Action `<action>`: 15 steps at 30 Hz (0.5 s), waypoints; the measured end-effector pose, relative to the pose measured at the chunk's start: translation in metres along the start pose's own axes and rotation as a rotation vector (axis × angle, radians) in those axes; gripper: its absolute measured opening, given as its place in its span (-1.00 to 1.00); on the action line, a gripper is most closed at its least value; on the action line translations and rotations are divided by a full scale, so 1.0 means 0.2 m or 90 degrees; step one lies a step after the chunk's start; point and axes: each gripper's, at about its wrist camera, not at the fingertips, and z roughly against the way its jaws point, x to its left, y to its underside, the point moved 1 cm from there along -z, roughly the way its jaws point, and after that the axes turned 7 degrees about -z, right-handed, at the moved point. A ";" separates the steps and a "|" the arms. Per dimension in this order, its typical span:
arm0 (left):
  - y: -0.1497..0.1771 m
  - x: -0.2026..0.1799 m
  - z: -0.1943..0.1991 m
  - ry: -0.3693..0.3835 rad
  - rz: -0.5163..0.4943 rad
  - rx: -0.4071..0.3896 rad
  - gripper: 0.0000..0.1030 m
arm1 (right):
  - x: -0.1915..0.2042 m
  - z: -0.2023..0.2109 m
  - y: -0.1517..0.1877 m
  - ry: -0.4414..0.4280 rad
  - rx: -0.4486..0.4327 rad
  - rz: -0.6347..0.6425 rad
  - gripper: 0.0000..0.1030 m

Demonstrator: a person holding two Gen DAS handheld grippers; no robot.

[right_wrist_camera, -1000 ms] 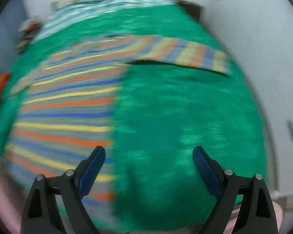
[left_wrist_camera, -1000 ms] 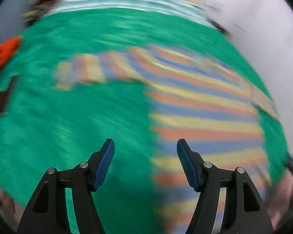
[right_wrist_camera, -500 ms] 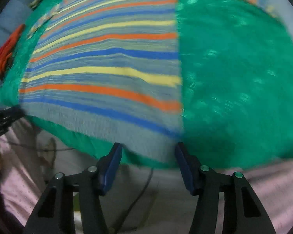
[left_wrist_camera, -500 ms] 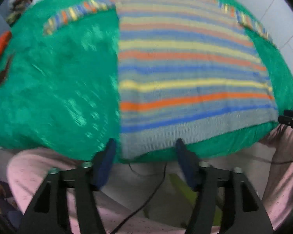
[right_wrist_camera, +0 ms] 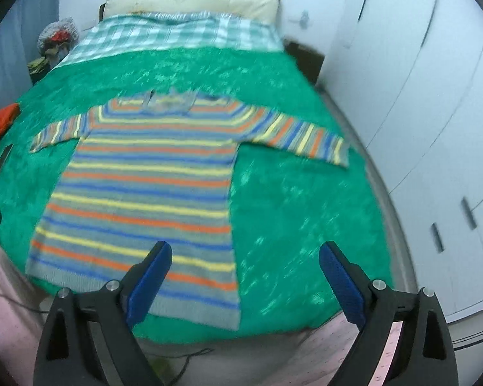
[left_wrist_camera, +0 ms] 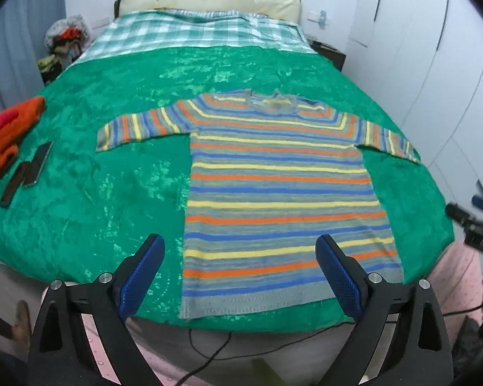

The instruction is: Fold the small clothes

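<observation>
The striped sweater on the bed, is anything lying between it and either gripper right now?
Nothing visible does. The striped sweater lies flat on the green blanket, sleeves spread, with the left gripper and right gripper open above its near hem. The orange clothes sit off to the side.

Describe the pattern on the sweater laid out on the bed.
The sweater has orange, yellow and blue stripes on grey; it shows sharpest in the left wrist view.

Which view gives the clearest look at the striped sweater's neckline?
The left wrist view. There the striped sweater is sharp and its neckline sits near the frame's centre, the collar edge readable. In the right wrist view the sweater is motion-blurred and the neckline is only a smeared grey patch.
</observation>
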 end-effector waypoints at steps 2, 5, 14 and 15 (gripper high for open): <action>0.03 -0.01 0.01 -0.001 0.002 0.003 0.86 | 0.02 0.03 -0.04 0.007 -0.015 0.002 0.79; 0.05 0.00 -0.01 -0.005 0.010 0.016 0.86 | 0.03 0.07 -0.04 0.014 -0.028 0.007 0.79; 0.05 0.02 0.00 -0.032 0.013 0.011 0.86 | 0.04 0.16 -0.06 0.038 -0.060 0.021 0.78; 0.05 0.02 0.01 -0.034 0.012 0.011 0.86 | 0.04 0.17 -0.07 0.043 -0.064 0.020 0.79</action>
